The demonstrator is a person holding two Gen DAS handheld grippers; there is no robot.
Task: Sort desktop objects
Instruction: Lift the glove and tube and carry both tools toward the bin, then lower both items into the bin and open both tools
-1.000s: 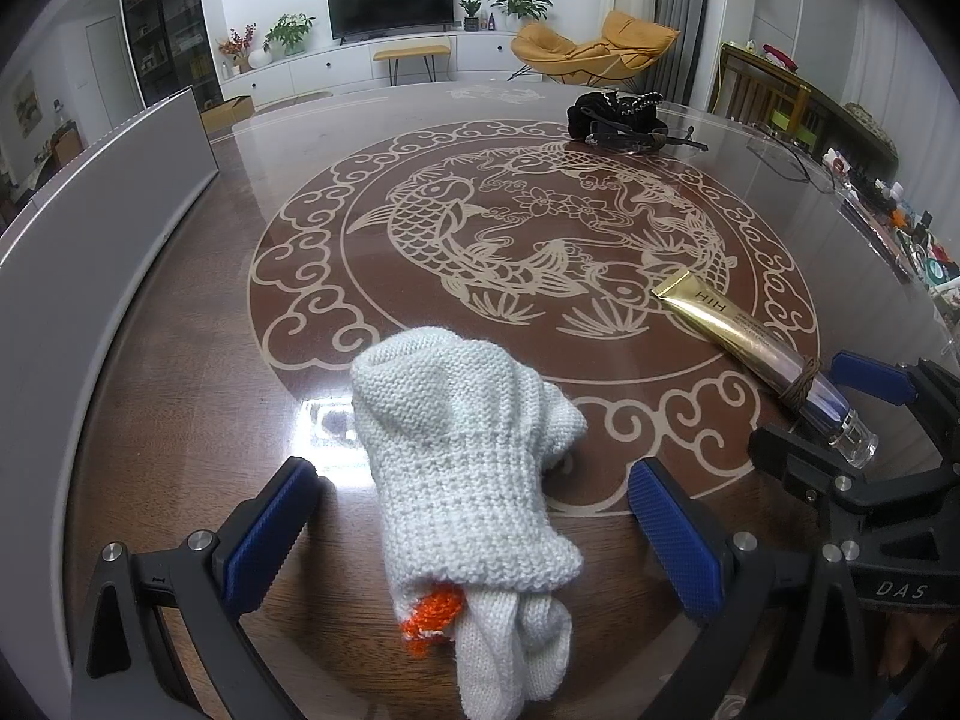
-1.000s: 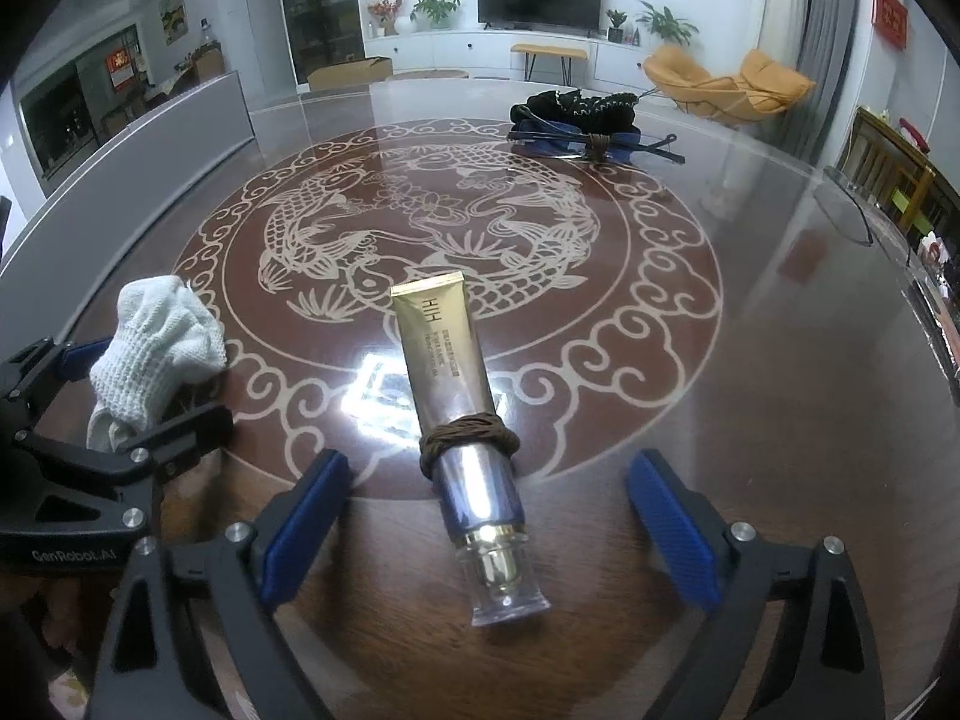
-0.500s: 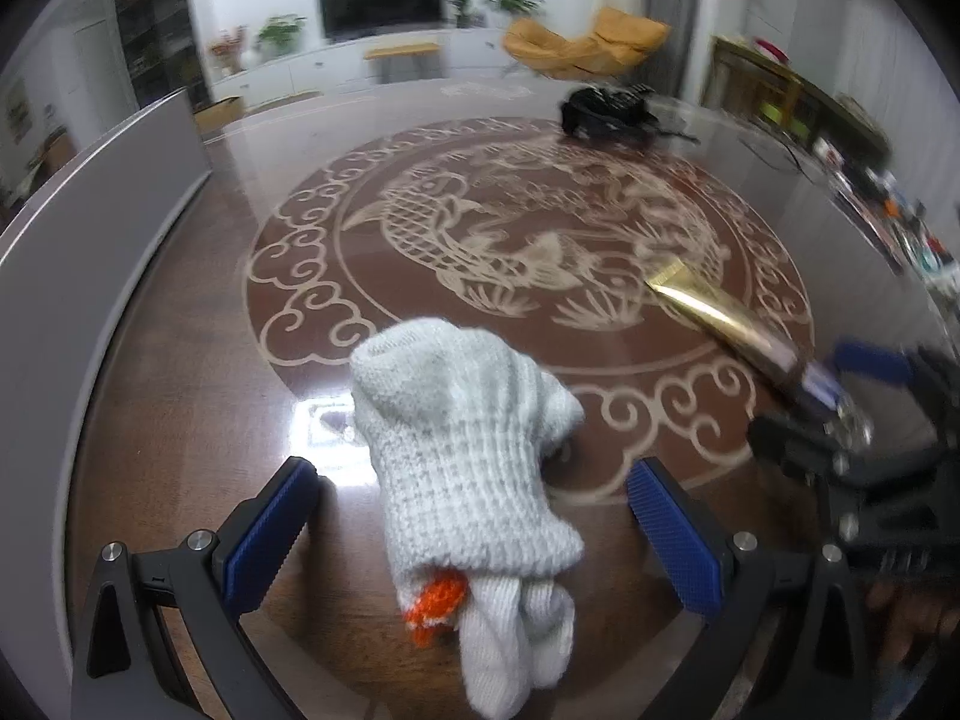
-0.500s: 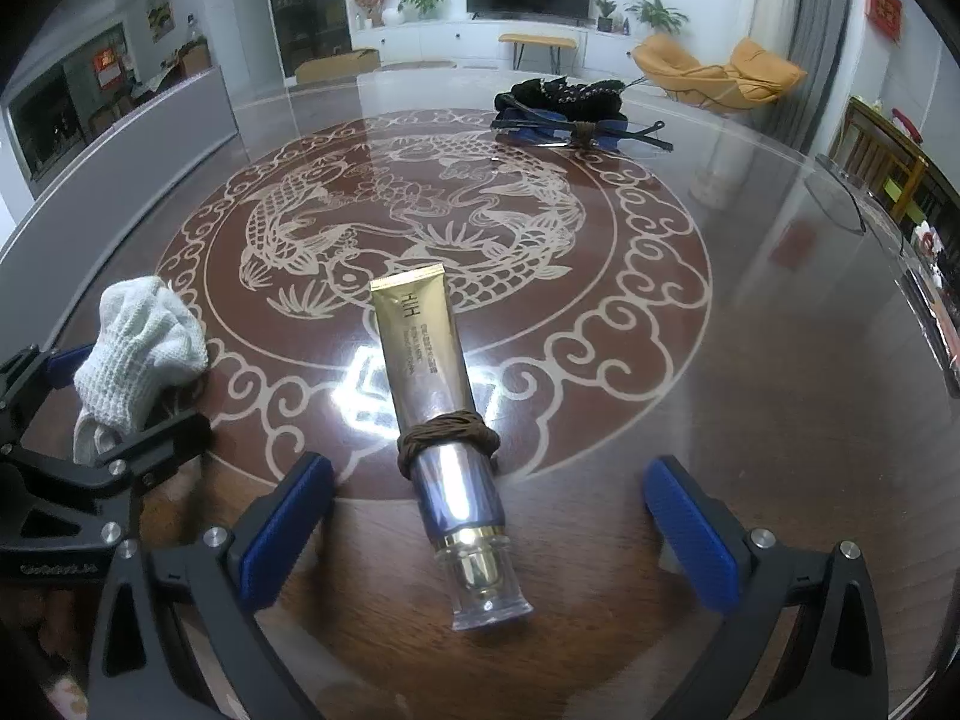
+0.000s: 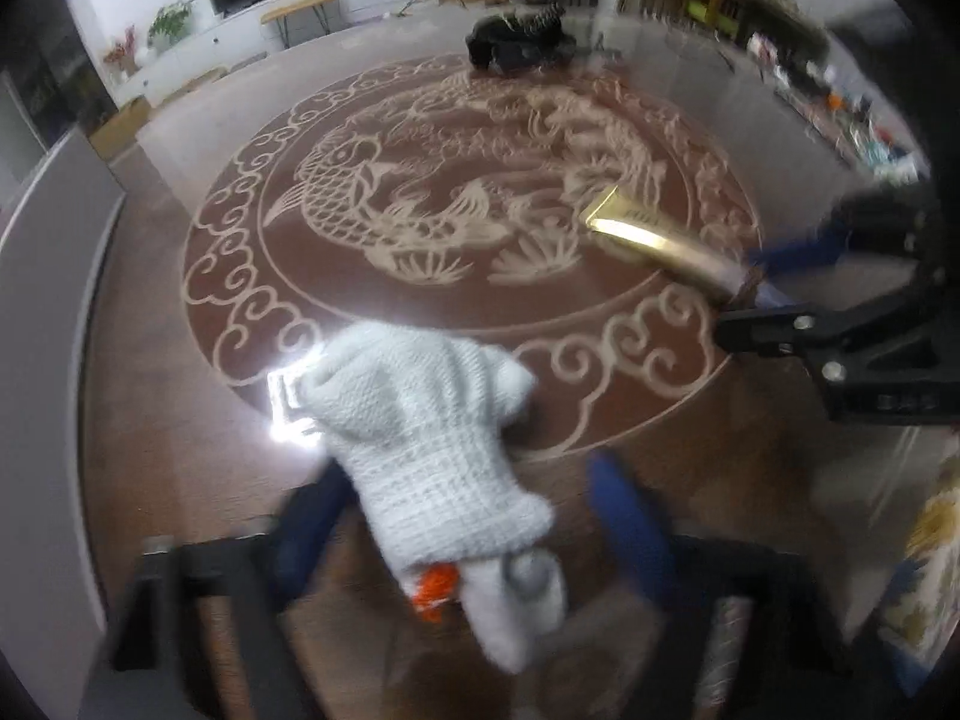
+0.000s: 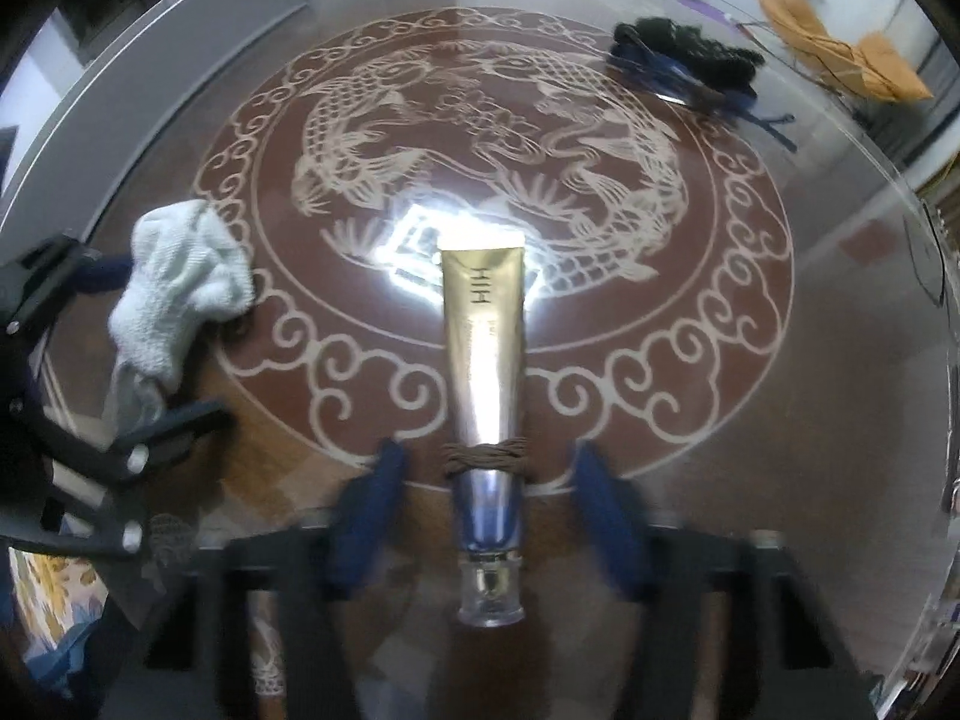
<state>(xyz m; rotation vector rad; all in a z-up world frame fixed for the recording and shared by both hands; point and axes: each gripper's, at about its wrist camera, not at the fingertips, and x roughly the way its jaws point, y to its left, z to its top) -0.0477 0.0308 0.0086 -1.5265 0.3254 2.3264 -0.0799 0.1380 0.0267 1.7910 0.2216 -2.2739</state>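
Observation:
A white knitted glove (image 5: 432, 438) with an orange tip lies on the round table (image 5: 150, 420), between the blue fingers (image 5: 312, 516) of my left gripper (image 5: 468, 516). Its jaws are closing; a gap still shows on the right side of the glove. A gold and silver tube (image 6: 483, 360) with a brown hair tie around it lies lengthwise between the fingers (image 6: 606, 522) of my right gripper (image 6: 489, 516). Those jaws are closing too, with small gaps on both sides of the tube. Each view shows the other gripper at its edge, beside the tube (image 5: 654, 240) and the glove (image 6: 180, 288).
A black bundle (image 6: 684, 66) with a blue item under it sits at the far side of the table, also seen as the bundle (image 5: 516, 42). The glass top carries a fish pattern (image 6: 480, 138). A grey panel (image 5: 42, 300) runs along the left.
Both pairs of jaws have narrowed from wide open around the glove and the tube. Both cameras tipped further down and rolled; the right gripper moved forward along the tube.

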